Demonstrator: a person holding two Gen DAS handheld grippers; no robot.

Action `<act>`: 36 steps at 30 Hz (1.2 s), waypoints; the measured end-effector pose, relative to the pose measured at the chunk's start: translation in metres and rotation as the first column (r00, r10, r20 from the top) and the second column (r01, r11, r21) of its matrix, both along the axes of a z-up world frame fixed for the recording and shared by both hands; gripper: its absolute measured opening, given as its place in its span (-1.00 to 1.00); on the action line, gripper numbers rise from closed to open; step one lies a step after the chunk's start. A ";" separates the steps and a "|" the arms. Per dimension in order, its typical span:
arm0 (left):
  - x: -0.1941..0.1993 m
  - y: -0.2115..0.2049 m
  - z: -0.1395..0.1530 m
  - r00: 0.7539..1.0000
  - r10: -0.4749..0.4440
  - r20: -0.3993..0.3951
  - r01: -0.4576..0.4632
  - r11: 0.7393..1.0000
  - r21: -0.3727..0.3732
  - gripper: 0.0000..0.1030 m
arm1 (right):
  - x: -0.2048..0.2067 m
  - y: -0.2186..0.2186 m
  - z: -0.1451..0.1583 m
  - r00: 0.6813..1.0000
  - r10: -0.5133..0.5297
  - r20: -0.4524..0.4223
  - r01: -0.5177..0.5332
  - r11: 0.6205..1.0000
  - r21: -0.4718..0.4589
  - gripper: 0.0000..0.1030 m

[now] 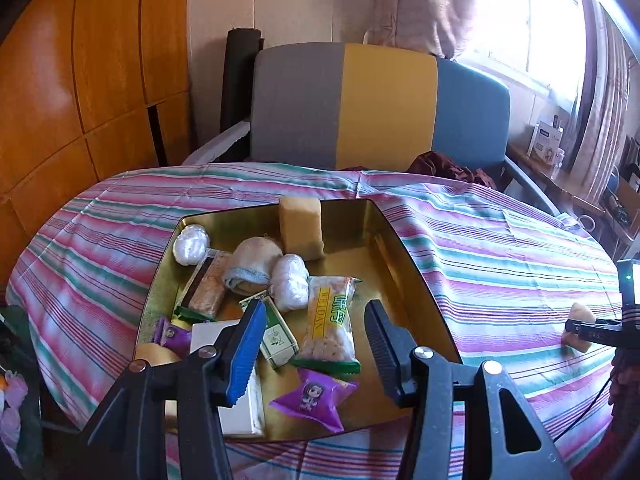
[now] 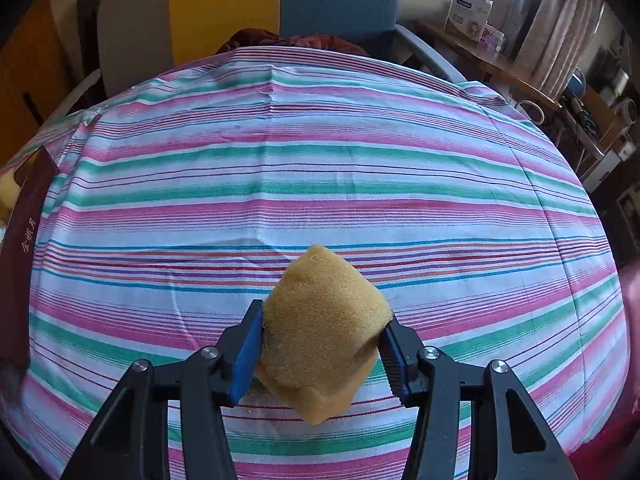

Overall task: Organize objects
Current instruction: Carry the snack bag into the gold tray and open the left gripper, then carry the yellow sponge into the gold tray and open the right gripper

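Yellow sponge (image 2: 320,340) is clamped between the right gripper (image 2: 320,344) fingers above the striped cloth (image 2: 320,168) — the left gripper (image 1: 316,344) is held open, empty, over the gold tray (image 1: 404,248).

The left wrist camera is looking forward and downward along its gripper's fingers (image 1: 312,344), hovering close above a gold tray (image 1: 400,248) on a striped tablecloth (image 1: 500,248), and facing a tricolour chair (image 1: 380,108) and a bright window. The right wrist camera is pointing more steeply down along its own fingers (image 2: 320,344), close over bare cloth (image 2: 320,160), facing the same chair (image 2: 280,4). Both views are sharing the cloth, the chair and a cluttered shelf; what appears to be the right gripper (image 1: 592,326) is edging into the left view's right margin.
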State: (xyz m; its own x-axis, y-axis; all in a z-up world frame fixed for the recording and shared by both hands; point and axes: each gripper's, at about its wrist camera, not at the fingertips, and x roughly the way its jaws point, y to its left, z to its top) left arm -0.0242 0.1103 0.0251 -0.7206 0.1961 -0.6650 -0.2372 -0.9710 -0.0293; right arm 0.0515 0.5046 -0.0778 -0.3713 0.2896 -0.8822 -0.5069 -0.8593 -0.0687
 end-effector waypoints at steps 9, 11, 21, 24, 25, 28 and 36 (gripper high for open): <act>0.009 -0.012 0.004 1.000 0.000 -0.009 0.000 1.000 0.003 0.01 | -0.001 -0.001 -0.002 1.000 0.004 0.022 -0.004 1.000 0.010 0.05; 0.009 -0.016 0.004 1.000 0.003 -0.012 -0.002 1.000 0.004 0.01 | -0.001 -0.001 -0.001 1.000 0.003 0.021 -0.003 1.000 0.010 0.05; 0.010 -0.028 0.001 1.000 0.017 -0.002 -0.017 1.000 0.014 0.01 | -0.009 -0.032 0.017 0.998 0.054 -0.034 -0.054 0.998 0.009 0.05; 0.010 -0.031 0.001 1.000 0.023 -0.002 -0.023 1.000 0.016 0.01 | -0.018 -0.050 0.022 0.995 0.087 -0.056 -0.087 0.996 0.002 0.05; 0.010 -0.032 0.001 1.000 0.025 -0.003 -0.025 1.000 0.015 0.01 | -0.020 -0.055 0.023 0.994 0.095 -0.063 -0.095 0.995 -0.001 0.05; 0.008 -0.035 0.000 0.999 0.032 0.004 -0.032 0.999 0.016 0.01 | -0.030 -0.076 0.028 0.987 0.137 -0.084 -0.138 0.990 -0.002 0.05; 0.004 -0.044 -0.007 0.998 0.053 0.021 -0.054 0.998 0.012 0.01 | -0.054 -0.142 0.049 0.949 0.262 -0.178 -0.273 0.961 -0.041 0.05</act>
